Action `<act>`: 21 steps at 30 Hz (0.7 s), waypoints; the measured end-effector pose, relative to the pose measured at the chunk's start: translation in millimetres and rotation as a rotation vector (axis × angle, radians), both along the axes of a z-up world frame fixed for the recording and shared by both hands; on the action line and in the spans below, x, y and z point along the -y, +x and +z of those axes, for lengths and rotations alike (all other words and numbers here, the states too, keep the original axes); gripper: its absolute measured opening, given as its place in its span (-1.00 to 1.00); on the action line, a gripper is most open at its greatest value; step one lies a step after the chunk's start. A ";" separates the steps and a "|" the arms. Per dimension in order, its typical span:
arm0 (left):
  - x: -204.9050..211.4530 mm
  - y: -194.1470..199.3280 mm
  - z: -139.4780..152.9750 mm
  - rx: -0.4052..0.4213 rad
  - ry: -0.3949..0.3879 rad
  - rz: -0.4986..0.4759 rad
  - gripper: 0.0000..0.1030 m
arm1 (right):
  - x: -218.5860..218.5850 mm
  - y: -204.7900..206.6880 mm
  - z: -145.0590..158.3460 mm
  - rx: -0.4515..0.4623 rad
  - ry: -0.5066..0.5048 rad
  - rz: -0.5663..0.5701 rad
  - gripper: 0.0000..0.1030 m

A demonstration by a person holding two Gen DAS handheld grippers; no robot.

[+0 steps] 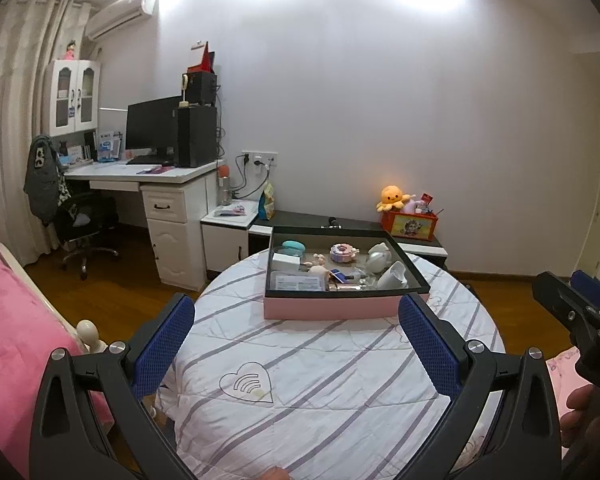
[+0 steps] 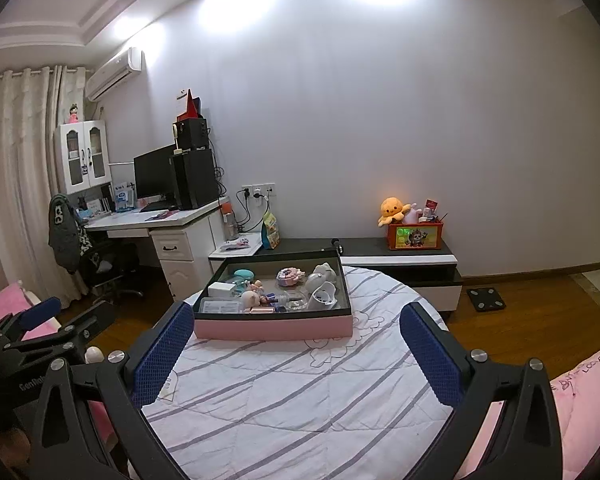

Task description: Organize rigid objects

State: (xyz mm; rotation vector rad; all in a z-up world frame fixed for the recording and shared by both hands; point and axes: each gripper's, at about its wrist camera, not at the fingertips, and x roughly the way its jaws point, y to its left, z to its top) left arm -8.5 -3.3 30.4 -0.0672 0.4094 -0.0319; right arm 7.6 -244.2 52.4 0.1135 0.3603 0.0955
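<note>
All the little things sit in the pink box [image 1: 328,307] on the tabletop [image 1: 320,380]; both tongs [image 1: 296,350] [image 2: 298,354] hang apart, empty. Could be start or finish.

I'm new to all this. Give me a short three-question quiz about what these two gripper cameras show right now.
1. True or false: the left gripper is holding something.
2. Where do the small objects lie?
A. scattered on the striped cloth
B. inside the pink box
C. on the wooden floor
3. Fill in: the plush toy by the red box on the low cabinet is coloured ____.

Key
1. False: both it and the right gripper are wide open, with nothing between their blue fingers.
2. B: all are inside the box, which stands on the cloth-covered round table.
3. Orange.
</note>
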 end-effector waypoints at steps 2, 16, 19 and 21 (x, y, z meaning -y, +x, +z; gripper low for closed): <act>-1.8 0.0 0.8 -0.002 -0.003 0.009 1.00 | -0.2 0.2 0.0 -0.001 -0.001 -0.002 1.00; -2.6 -2.5 0.5 0.007 0.009 0.014 1.00 | -2.1 -1.6 0.5 -0.002 -0.009 -0.003 1.00; -2.2 -3.5 0.8 0.008 0.009 0.013 1.00 | -2.5 -1.9 0.6 -0.004 -0.006 -0.002 1.00; -3.0 -3.2 1.1 0.005 0.001 0.008 1.00 | -2.7 -1.8 0.7 -0.004 -0.008 -0.003 1.00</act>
